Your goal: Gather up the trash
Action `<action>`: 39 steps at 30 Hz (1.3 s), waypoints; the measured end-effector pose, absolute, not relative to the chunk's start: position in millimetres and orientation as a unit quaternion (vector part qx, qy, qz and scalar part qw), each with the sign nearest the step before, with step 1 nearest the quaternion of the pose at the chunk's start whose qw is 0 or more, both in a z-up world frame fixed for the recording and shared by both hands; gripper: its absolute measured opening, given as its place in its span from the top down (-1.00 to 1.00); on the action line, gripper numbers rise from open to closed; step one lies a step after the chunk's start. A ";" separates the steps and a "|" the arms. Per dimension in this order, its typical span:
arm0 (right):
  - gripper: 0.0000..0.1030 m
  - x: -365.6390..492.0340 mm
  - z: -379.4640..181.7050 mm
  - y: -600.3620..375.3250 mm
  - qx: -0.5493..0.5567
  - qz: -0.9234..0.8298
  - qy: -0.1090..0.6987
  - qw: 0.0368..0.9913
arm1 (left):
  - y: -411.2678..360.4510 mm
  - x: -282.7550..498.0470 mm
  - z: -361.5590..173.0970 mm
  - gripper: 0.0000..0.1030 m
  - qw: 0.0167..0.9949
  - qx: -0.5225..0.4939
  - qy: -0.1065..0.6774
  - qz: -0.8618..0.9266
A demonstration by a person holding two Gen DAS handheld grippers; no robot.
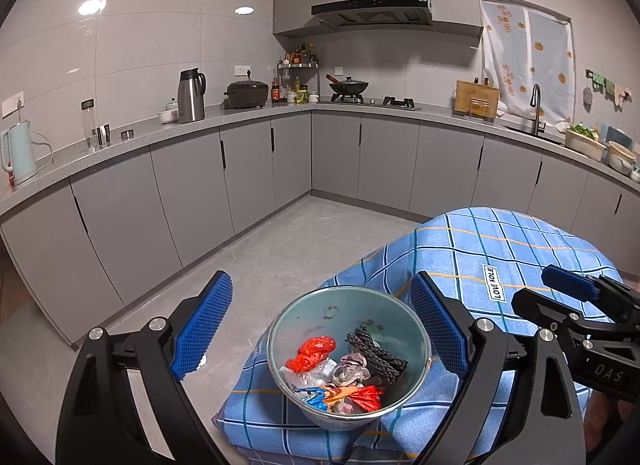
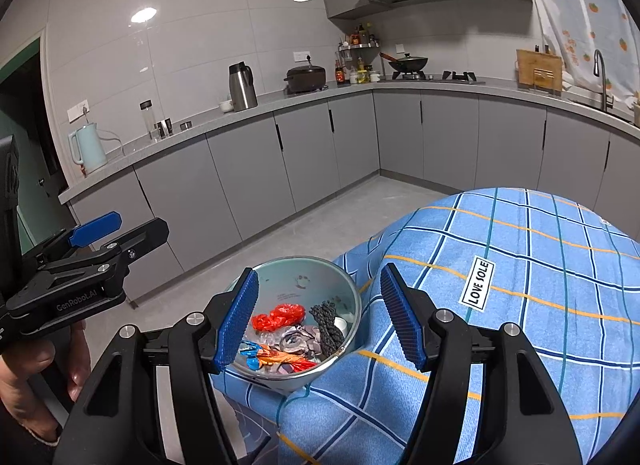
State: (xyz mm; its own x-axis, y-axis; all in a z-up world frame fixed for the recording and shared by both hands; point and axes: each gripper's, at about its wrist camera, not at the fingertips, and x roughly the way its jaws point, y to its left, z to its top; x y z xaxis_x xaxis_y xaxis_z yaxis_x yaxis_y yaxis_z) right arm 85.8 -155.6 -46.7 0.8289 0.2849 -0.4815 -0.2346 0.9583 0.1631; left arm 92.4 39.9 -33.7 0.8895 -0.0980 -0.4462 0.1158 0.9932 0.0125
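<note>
While both grippers hover with jaws spread wide and empty, the metal bowl (image 1: 348, 357) sits on the blue checked cloth (image 1: 520, 249), holding red bags (image 1: 312, 353), wrappers and a dark braided cord (image 1: 376, 353). The left gripper (image 1: 320, 329) frames the bowl; the right gripper (image 2: 320, 317) hangs just beside its rim.

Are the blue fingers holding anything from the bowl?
No. The left gripper and right gripper are both open and empty, above the bowl.

home kitchen | range hood (image 1: 372, 12) | wok (image 1: 347, 85) on stove | faucet (image 1: 536, 109) | grey cabinets (image 1: 248, 169)
</note>
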 end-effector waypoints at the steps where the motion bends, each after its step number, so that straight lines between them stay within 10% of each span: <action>1: -0.23 85.9 -46.7 -155.7 0.049 0.136 0.259 0.955 | 39.4 92.4 -33.9 -0.73 0.972 0.019 0.229 -0.055; 39: -0.24 84.9 -39.7 -156.5 0.054 0.136 0.251 0.957 | 40.9 96.3 -35.7 -0.89 0.971 0.030 0.234 -0.030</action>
State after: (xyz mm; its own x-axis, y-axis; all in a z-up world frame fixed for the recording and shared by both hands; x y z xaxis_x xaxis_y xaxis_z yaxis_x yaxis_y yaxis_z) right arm 84.9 -156.5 -39.7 0.8368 0.2867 -0.4664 -0.2328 0.9574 0.1708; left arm 96.3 40.9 -35.7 0.8887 -0.0441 -0.4564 0.0720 0.9964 0.0438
